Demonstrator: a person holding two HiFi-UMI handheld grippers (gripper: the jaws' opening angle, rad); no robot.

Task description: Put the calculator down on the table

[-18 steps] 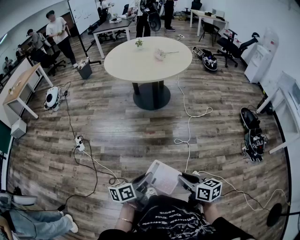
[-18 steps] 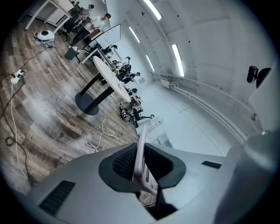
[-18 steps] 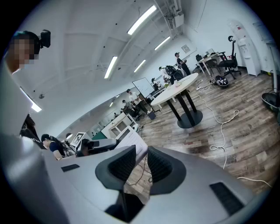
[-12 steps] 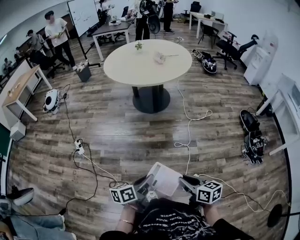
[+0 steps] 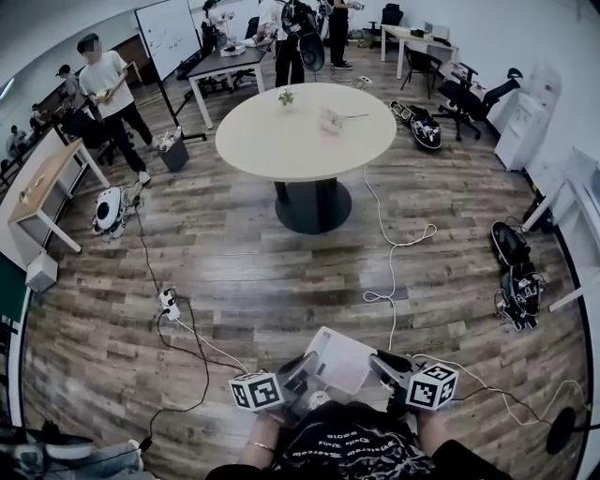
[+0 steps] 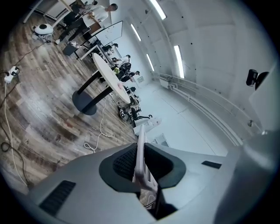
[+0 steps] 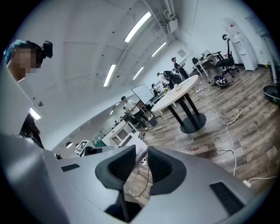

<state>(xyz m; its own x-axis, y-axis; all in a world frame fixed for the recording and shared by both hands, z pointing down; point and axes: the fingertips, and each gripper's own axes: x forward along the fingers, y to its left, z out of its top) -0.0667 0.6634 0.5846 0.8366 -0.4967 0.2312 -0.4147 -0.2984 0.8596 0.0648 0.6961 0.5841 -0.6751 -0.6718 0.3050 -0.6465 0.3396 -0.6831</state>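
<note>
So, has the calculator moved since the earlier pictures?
Yes, slightly. In the head view the calculator is nearer the white cable loop, so it moved forward, toward the round table.

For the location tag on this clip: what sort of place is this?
Probably an open-plan office or lab: a round table on a wooden floor, a whiteboard, office chairs and desks along the walls.
</note>
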